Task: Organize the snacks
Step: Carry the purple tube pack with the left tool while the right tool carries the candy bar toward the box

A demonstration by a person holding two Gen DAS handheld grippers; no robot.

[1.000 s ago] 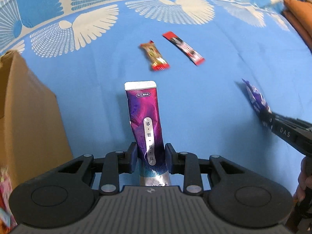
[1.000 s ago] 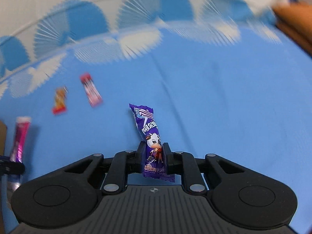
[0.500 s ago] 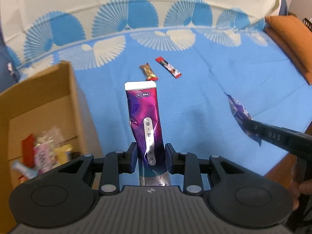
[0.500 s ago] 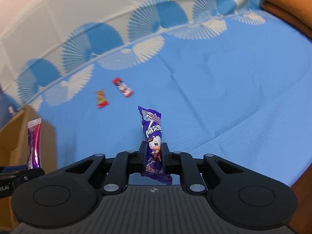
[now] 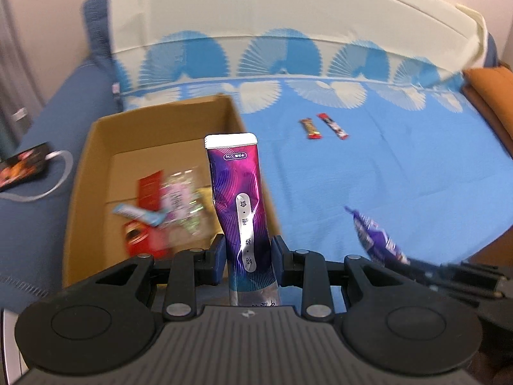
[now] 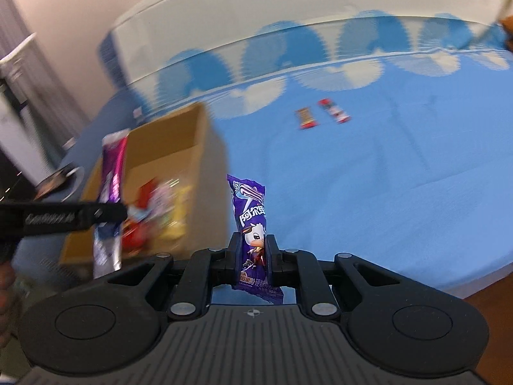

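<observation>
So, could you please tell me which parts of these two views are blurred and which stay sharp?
Left wrist view: the purple-pink packet in the left tongs is crisp, while the cardboard box contents smear. Right wrist view: the purple candy packet in the right tongs is sharp; the box and background streak, and fisheye bends the edges.

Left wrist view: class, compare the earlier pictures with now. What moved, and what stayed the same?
Both hand-held grippers swung left toward the box, now open ahead with snacks inside. The left hand-held gripper stays shut on the pink stick pack, the right on the purple candy. The two bars lie untouched on the sheet.
</observation>
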